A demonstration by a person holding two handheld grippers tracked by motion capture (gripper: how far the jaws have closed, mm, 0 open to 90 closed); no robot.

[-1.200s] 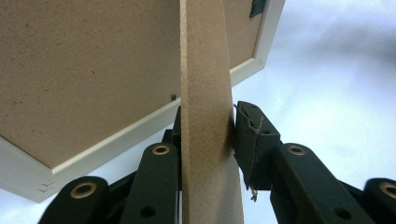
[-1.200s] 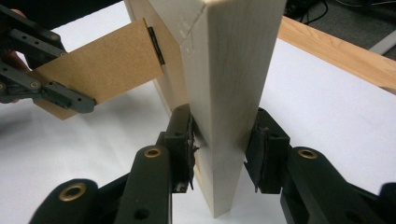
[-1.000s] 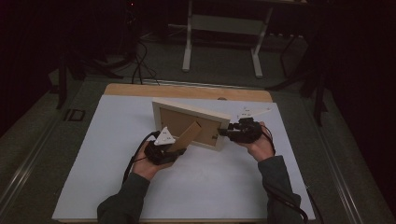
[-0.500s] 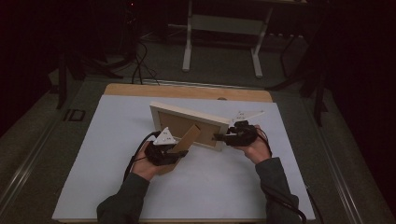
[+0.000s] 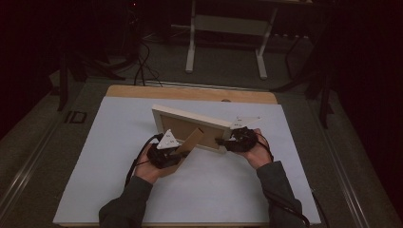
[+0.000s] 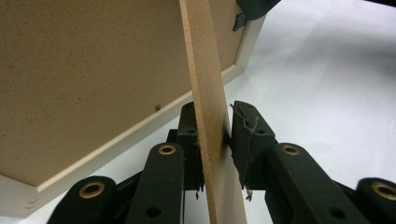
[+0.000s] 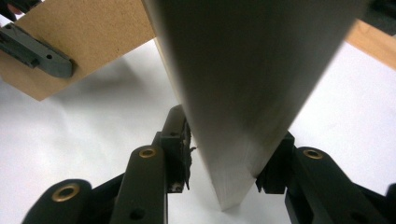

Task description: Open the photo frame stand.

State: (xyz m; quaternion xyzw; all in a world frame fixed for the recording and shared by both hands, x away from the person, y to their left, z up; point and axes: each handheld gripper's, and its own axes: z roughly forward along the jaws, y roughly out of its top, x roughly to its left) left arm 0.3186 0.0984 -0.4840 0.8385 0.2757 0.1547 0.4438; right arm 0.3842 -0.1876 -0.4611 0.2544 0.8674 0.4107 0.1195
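Dark room, white sheet [image 5: 119, 190] lying over a wooden table [image 5: 142, 91], metal stand legs [image 5: 192, 42] showing behind. A picture frame [image 5: 190, 118] is sitting mid-table with its brown back toward the person, tilted, between the two hands.

Left gripper [image 5: 164, 156] is sitting at the near left of the frame, grasping the strut [image 5: 192, 141], the brown board leg that is angling out from the frame's back. In the left gripper view the strut [image 6: 210, 121] is running up between both pads, which are pressing on it from each side; the jaws have just been closing on it. The frame's back panel [image 6: 84, 70] and pale rim are filling the left of that view.

Right gripper [image 5: 228, 141] is sitting at the frame's right end, hand behind it. In the right gripper view the frame's edge [image 7: 243, 93] is standing between the jaws, right pad touching; left pad [image 7: 180, 140] is looking slightly off it, blurred, so grip tightness: cannot tell. These jaws have also just been closing a little. The strut [image 7: 88, 42] and the left gripper's jaw are showing far off.
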